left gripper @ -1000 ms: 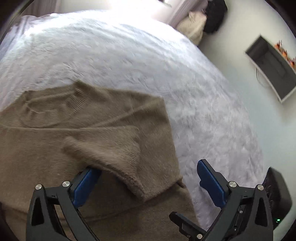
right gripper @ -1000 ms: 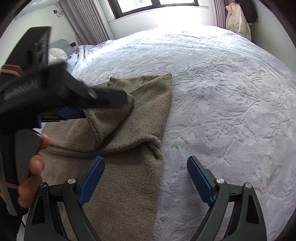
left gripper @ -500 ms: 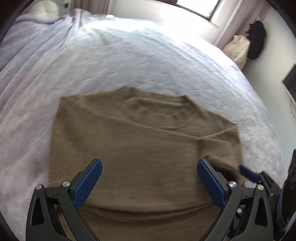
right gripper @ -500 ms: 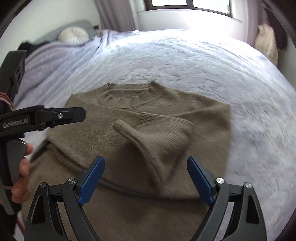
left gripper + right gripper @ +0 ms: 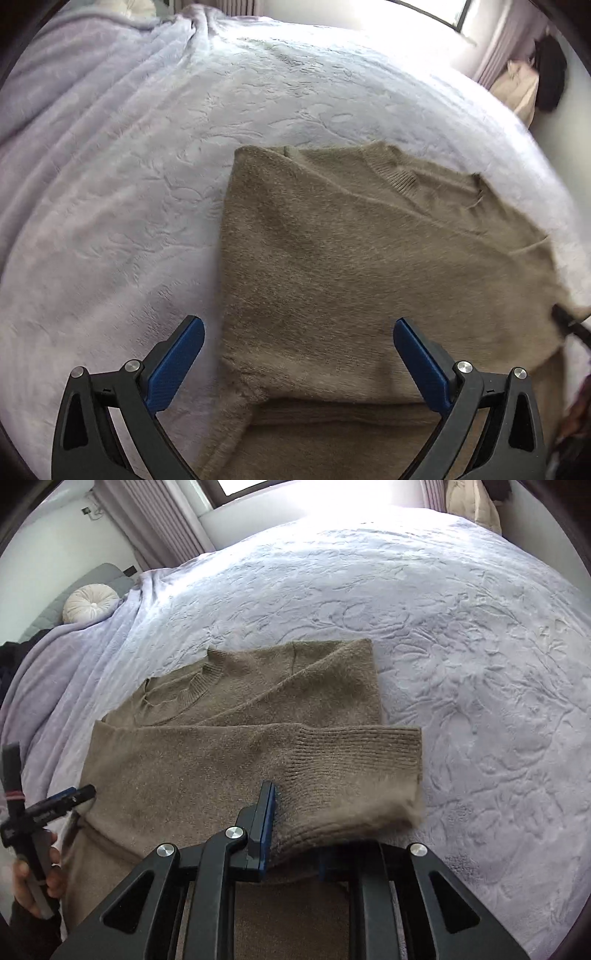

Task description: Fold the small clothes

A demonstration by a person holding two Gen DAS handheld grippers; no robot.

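One fuzzy olive-brown knitted sweater (image 5: pixel 229 760) lies on one bed with an embossed lavender plush cover (image 5: pixel 461 635). Two sets of black tongs with blue pads — the left tongs (image 5: pixel 297 354) and the right tongs (image 5: pixel 295 834). One round cream tufted cushion (image 5: pixel 90 602).

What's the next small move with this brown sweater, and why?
Probably carry the ribbed cuff leftward across the sweater and lay it down: the right gripper is clamped on it, and it overhangs the folded side edge.
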